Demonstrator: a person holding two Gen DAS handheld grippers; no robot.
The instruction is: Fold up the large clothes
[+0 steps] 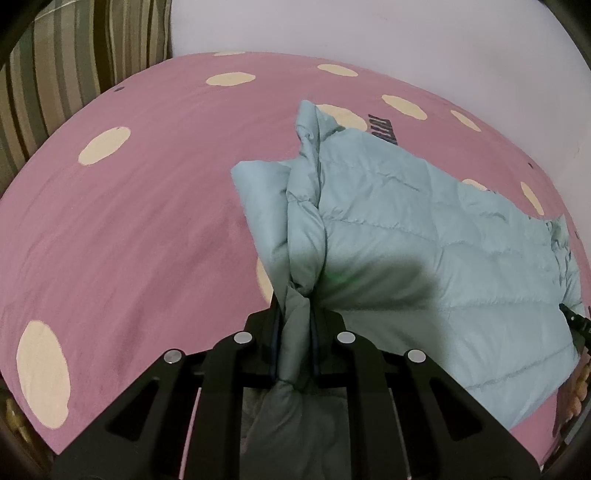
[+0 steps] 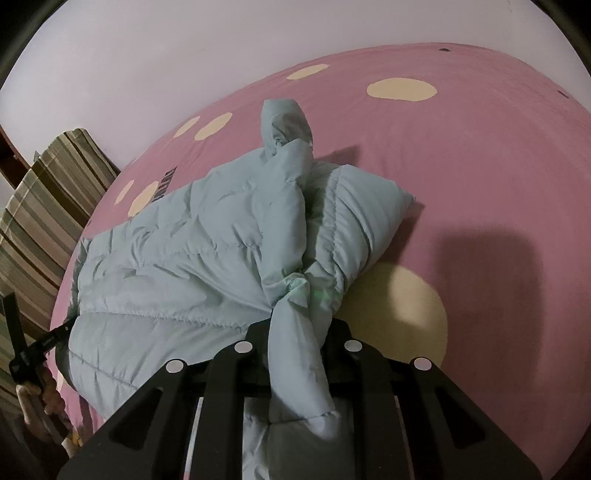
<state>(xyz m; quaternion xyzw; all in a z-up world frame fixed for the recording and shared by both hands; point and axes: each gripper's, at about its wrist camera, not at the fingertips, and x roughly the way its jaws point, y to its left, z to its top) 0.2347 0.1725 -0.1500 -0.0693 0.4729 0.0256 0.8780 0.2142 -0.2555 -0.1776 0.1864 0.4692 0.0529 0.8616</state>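
Observation:
A pale blue-green quilted puffer jacket (image 1: pixel 424 236) lies on a pink bed sheet with cream dots (image 1: pixel 129 229). My left gripper (image 1: pixel 297 314) is shut on a bunched edge of the jacket, with fabric pinched between its jaws and hanging back toward the camera. In the right wrist view the same jacket (image 2: pixel 177 258) spreads to the left. My right gripper (image 2: pixel 297 325) is shut on another bunched edge of it. The other gripper shows at the right edge of the left wrist view (image 1: pixel 576 325) and at the left edge of the right wrist view (image 2: pixel 33 350).
A striped cushion or mattress (image 1: pixel 74 74) stands beside the bed, also in the right wrist view (image 2: pixel 48 206). A plain white wall (image 1: pixel 369 33) runs behind the bed. The pink sheet (image 2: pixel 480 184) stretches wide to the right of the jacket.

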